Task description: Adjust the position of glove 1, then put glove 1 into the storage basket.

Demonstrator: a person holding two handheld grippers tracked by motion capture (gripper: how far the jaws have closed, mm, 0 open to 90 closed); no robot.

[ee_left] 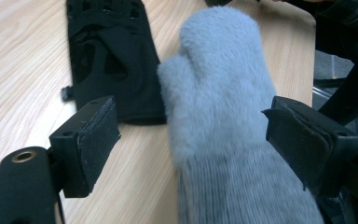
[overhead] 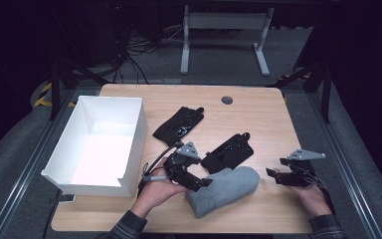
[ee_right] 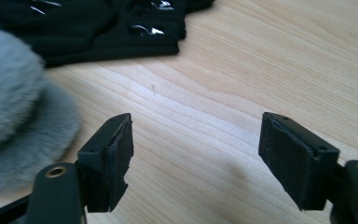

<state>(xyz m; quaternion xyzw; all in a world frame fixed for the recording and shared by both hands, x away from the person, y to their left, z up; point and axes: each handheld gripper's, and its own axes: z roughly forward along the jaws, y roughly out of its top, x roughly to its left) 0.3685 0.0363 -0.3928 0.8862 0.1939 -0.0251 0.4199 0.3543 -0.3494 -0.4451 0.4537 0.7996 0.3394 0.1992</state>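
A fluffy grey mitten (overhead: 226, 188) lies near the table's front edge, cuff toward the person. My left gripper (overhead: 200, 182) hovers at its cuff end. In the left gripper view the mitten (ee_left: 219, 102) runs up between the jaws of the left gripper (ee_left: 191, 140), which stand open; the left pad is clear of the wool. My right gripper (overhead: 272, 174) is to the right of the mitten's tip, open. In the right gripper view, bare wood lies between the jaws of the right gripper (ee_right: 196, 154), with the mitten (ee_right: 14, 107) off to the left.
Two black gloves lie beyond the mitten, one (overhead: 228, 152) at mid-table and another (overhead: 179, 124) farther back. A white open box (overhead: 129, 149) stands at the left. A round grommet (overhead: 227, 100) sits near the table's far edge.
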